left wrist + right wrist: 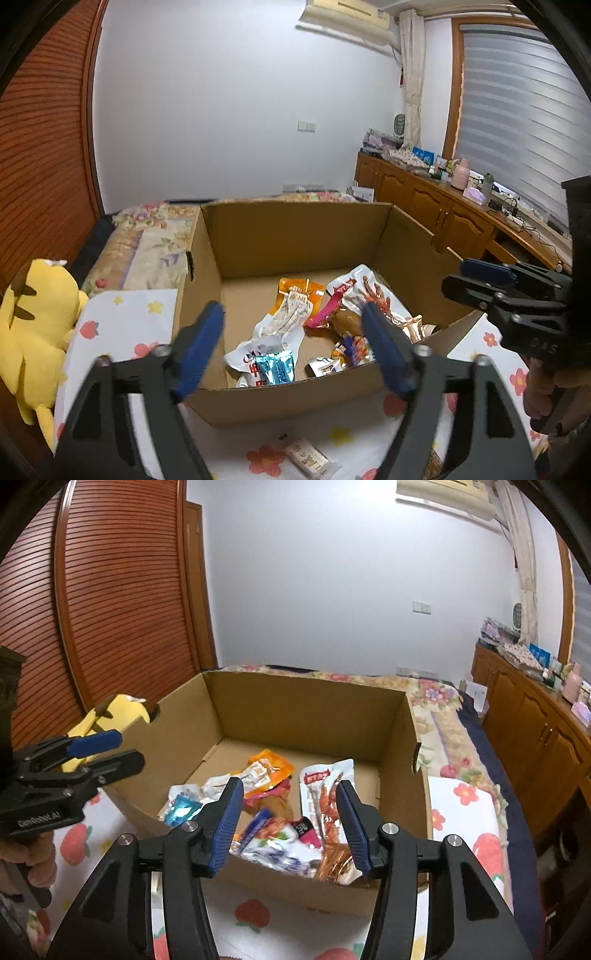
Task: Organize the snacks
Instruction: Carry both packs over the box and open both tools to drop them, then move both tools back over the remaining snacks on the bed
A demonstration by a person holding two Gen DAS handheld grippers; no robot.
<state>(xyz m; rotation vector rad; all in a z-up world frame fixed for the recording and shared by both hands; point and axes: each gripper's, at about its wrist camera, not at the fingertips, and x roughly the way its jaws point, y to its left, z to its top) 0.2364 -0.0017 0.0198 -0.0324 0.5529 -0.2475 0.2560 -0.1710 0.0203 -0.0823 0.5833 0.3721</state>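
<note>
An open cardboard box [295, 236] [306, 705] stands on a flower-print cloth and holds several snack packs: an orange pouch [299, 291] [267, 766], a white pack with red print [364, 291] [325, 786], a blue foil pack [275, 367] [183, 806]. One small pale snack bar [308, 458] lies on the cloth in front of the box. My left gripper [293, 314] is open and empty above the box's near edge; it also shows in the right wrist view [122, 747]. My right gripper [290, 790] is open and empty over the box's near edge; it also shows in the left wrist view [456, 273].
A yellow plush toy [33, 328] [110, 712] lies left of the box. The box sits on a bed with a floral cover [147, 236]. A wooden cabinet [443, 210] with bottles and clutter runs along the right under a window blind. A wooden slatted door [110, 590] is at left.
</note>
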